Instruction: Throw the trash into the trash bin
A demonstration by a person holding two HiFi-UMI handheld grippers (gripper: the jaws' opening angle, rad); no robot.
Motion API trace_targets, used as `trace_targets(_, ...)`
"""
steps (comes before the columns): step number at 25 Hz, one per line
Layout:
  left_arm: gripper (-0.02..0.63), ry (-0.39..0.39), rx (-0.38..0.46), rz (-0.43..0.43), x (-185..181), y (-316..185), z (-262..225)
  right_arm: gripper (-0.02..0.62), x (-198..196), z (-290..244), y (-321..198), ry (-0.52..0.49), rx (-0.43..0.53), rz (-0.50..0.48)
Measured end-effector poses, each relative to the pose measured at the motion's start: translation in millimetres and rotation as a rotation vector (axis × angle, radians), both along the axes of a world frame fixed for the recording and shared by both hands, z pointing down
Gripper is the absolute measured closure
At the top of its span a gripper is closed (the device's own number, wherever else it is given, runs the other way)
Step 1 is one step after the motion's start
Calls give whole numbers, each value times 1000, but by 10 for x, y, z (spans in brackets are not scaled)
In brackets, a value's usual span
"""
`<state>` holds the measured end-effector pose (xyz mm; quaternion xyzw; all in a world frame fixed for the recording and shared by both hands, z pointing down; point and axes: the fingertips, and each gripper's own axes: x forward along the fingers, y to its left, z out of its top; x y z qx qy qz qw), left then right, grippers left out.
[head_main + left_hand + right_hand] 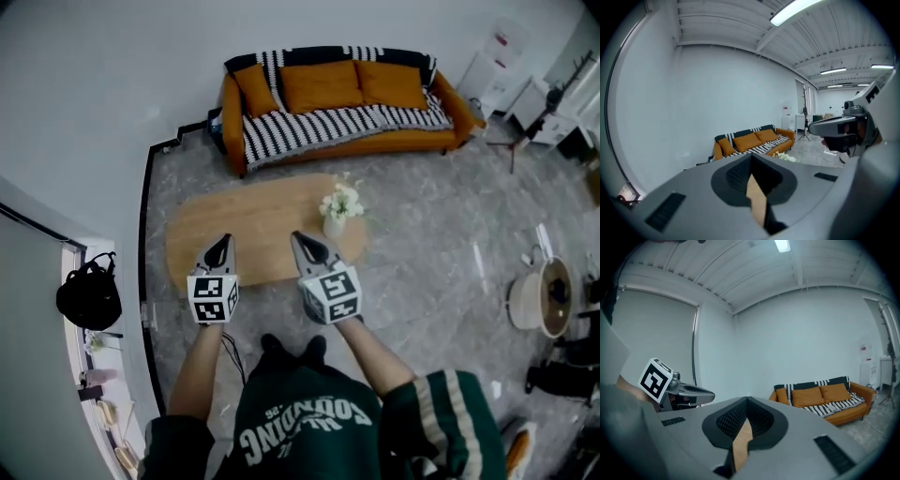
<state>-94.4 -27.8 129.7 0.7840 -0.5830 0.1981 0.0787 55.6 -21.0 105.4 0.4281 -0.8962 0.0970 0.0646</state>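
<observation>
I held the left hand-held gripper and right hand-held gripper clenched and empty over the oval wooden surface, spotted no trash, and guessed the round white container on the floor was the bin, so I couldn't judge progress.

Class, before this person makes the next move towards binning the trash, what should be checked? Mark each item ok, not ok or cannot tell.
1. Left gripper empty, jaws together: ok.
2. Right gripper empty, jaws together: ok.
3. Trash located: not ok; none shows on the wooden coffee table or elsewhere.
4. Trash bin located: cannot tell; the round white container at the right may be one.
5. Vase of white flowers standing upright on the table: ok.
</observation>
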Motion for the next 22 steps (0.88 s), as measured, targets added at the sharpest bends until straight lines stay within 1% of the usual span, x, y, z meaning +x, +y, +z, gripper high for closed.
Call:
trace_targets(4, 606, -1, 2, -8, 18, 138, -18, 597, -23, -56, 103, -22, 15, -14)
trace_targets(12, 606, -7, 26, -10, 14, 201, -98, 597, 53, -106, 113, -14, 27, -14)
trace_targets(22, 606, -9, 26, -7, 34, 243, -115, 597, 70, -124, 169, -2, 31, -21)
